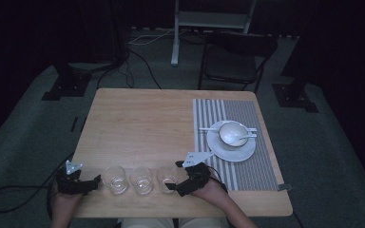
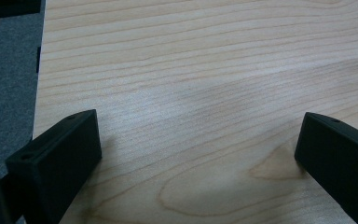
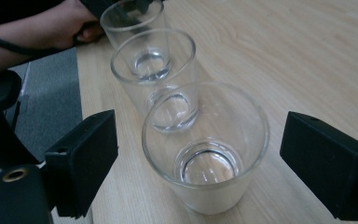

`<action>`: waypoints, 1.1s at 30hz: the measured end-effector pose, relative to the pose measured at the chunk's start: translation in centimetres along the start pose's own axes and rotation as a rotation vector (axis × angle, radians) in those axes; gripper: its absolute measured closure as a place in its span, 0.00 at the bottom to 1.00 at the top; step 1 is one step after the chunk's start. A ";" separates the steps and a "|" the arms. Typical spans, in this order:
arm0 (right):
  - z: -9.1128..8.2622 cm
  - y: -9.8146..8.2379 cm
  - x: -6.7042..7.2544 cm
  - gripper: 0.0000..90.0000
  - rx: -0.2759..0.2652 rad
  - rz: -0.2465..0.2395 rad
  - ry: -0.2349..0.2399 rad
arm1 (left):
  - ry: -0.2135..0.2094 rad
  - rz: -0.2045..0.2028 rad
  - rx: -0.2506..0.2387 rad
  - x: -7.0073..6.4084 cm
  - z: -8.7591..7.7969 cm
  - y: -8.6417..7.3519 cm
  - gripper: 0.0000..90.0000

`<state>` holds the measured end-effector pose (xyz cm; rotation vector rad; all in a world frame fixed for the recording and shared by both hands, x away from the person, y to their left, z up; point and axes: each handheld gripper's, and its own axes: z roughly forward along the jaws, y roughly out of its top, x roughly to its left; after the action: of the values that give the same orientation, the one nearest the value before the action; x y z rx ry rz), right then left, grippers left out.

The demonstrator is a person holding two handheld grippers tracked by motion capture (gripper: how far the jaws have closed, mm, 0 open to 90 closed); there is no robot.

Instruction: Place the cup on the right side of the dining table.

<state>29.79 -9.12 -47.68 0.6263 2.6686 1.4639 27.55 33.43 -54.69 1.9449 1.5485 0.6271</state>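
Where the near edge of the light wooden bench [image 1: 142, 118] runs, three clear, empty drinking glasses stand upright in one row: the left glass [image 1: 114, 179], the middle glass [image 1: 141, 179] and the right glass [image 1: 167, 178], each just beside the next. Two black hand-held grippers flank that row. The right hand-held gripper [image 1: 175, 175] sits at the right end of the row with its jaws spread wide on either side of the right glass [image 3: 206, 147], which stands between them without either jaw pressing on it; in the right gripper view the other two glasses line up behind it. The left hand-held gripper [image 1: 96, 182] lies at the left end of the row, just beside the left glass, its jaws also wide apart with only bare wood between them, so it holds nothing. Farther right of the row lies one grey striped placemat [image 1: 261, 161], and on it one white plate [image 1: 218, 149] carrying one white bowl [image 1: 233, 133] with one white spoon [image 1: 245, 137] resting in it.
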 end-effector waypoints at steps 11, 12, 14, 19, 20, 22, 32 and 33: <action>2.1 -0.5 0.1 0.12 0.057 -0.022 -0.022 | 0.000 0.000 0.001 0.0 0.0 0.0 0.01; 2.2 -0.5 0.1 0.12 0.061 -0.025 -0.023 | 0.000 0.000 0.001 0.0 0.0 0.0 0.01; 2.5 -0.5 0.1 0.12 0.064 -0.020 -0.024 | 0.000 0.000 0.001 0.0 0.0 0.0 0.01; 3.3 -0.5 0.1 0.12 0.084 -0.039 -0.040 | 0.000 0.000 0.001 0.0 0.0 0.0 0.01; 3.4 -0.5 0.2 0.12 0.088 -0.046 -0.054 | 0.000 0.000 0.000 0.0 0.0 0.0 0.01; 3.6 -0.5 0.2 0.13 0.097 -0.048 -0.051 | 0.000 0.000 0.000 0.0 0.0 0.0 0.01; 4.1 -0.3 0.4 0.19 0.109 -0.059 -0.084 | 0.000 0.000 0.000 0.0 0.0 0.0 0.01; 4.1 -0.3 0.4 0.19 0.109 -0.060 -0.086 | 0.000 0.000 0.000 0.0 0.0 0.0 0.01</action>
<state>30.22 -5.79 -50.16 0.5950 2.6908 1.2543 27.55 33.43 -54.68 1.9452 1.5488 0.6268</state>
